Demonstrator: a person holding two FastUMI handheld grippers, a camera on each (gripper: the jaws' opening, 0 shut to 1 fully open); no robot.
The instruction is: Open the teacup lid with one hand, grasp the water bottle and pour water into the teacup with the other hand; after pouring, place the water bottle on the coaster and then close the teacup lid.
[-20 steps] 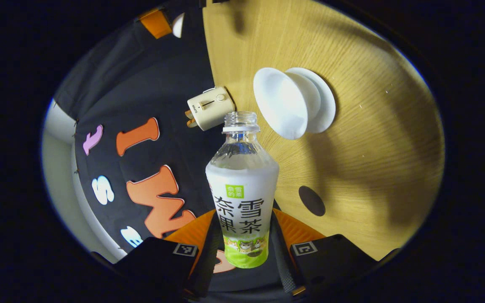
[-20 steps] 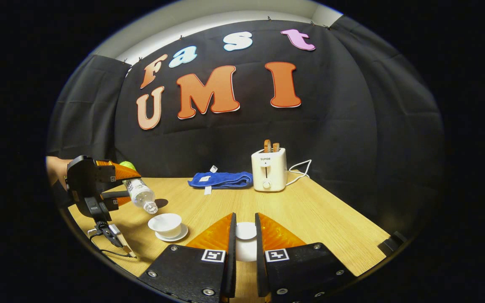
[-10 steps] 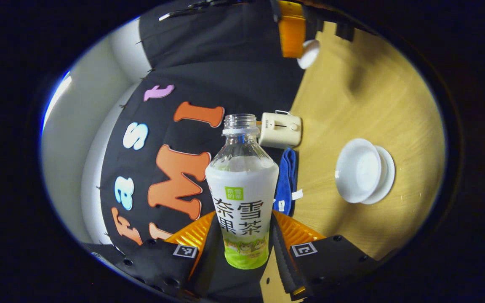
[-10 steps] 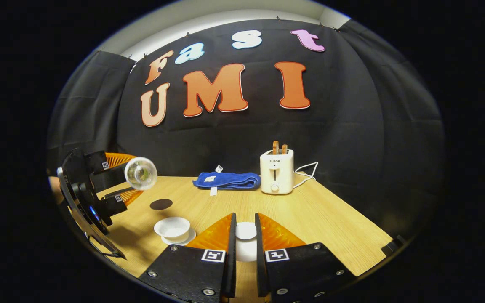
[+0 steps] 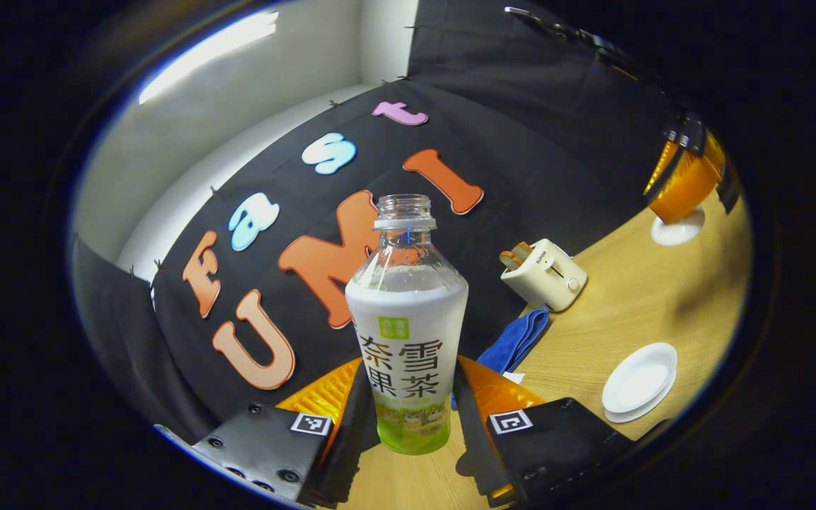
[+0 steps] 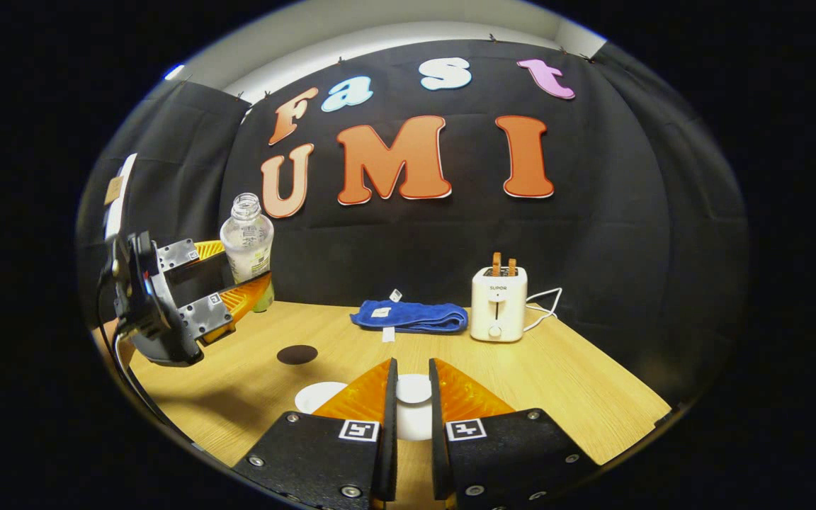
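Wooden table (image 6: pixel 564 382) below: my left gripper (image 6: pixel 227 294) clamps the upright bottle (image 5: pixel 408 333) at the frame's left, with the coaster (image 6: pixel 297 354) just lower right. My right gripper (image 6: pixel 412 404) pinches the lid (image 6: pixel 414 388).

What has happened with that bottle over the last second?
The left gripper swung the water bottle from tipped over the teacup back to upright, clear of the cup. It stays clamped on the bottle. The right gripper keeps holding the lid; the coaster, towel and toaster haven't moved.
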